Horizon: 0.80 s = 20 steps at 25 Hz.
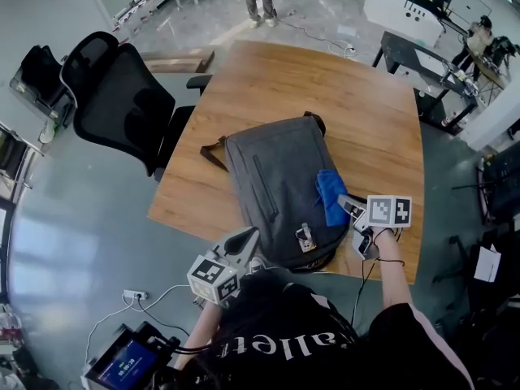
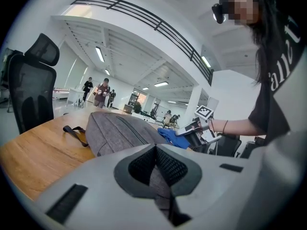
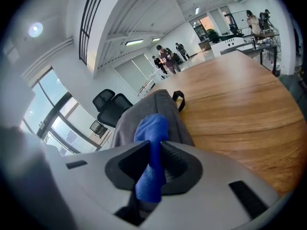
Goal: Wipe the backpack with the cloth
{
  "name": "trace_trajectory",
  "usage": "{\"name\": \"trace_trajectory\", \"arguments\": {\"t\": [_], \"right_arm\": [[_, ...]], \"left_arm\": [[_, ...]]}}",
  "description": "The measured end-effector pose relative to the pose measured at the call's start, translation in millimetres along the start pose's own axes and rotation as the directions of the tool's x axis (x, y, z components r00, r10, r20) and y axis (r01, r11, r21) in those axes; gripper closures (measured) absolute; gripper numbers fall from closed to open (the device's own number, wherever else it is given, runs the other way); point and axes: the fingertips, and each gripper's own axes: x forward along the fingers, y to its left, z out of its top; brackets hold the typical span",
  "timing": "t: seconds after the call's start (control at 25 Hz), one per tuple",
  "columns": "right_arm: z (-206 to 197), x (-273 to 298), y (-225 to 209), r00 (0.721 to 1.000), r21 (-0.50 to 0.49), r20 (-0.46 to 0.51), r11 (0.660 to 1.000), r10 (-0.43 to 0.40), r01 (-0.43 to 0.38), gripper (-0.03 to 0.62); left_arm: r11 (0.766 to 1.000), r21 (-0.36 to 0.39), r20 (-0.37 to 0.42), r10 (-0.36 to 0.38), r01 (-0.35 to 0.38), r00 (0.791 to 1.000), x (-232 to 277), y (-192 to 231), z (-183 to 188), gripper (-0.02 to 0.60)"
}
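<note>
Right tool [image 1: 346, 204] pinches blue cloth [image 1: 331, 195], resting on backpack [image 1: 272, 177]. Left tool [image 1: 247, 239] nips backpack's near edge. Wiping likely just starting; most surface left.

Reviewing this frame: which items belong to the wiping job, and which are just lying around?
Job: backpack; blue cloth clamped in right gripper; left gripper pinching the backpack's fabric.
Lying about: office chair; lit screen; power strip.
</note>
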Motion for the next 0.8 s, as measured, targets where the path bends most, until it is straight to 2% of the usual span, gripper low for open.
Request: {"name": "trace_trajectory", "arguments": {"t": [0.16, 0.32, 0.48, 0.6, 0.8], "right_arm": [[4, -12, -36, 0.998, 0.026, -0.011, 0.998, -0.060, 0.061, 0.520], [16, -15, -41, 0.998, 0.077, 0.008, 0.996, -0.056, 0.055, 0.520], [41, -14, 4, 0.997, 0.054, 0.056, 0.997, 0.046, -0.049, 0.520], [62, -2, 51, 0.989, -0.004, 0.072, 0.991, 0.131, -0.131, 0.520], [73, 39, 140, 0.958, -0.095, 0.037, 0.955, 0.285, -0.280, 0.520]], "left_arm": [[1.000, -0.003, 0.000, 0.001, -0.001, 1.000, 1, 1, 2, 0.580], [1.000, -0.005, -0.002, -0.003, 0.003, 1.000, 1, 5, 4, 0.580], [1.000, -0.010, -0.001, 0.002, -0.002, 1.000, -2, 12, 4, 0.580], [1.000, -0.020, 0.001, 0.009, -0.009, 1.000, -4, 18, 5, 0.580], [1.000, -0.021, 0.007, 0.004, -0.004, 1.000, -4, 24, 9, 0.580]]}}
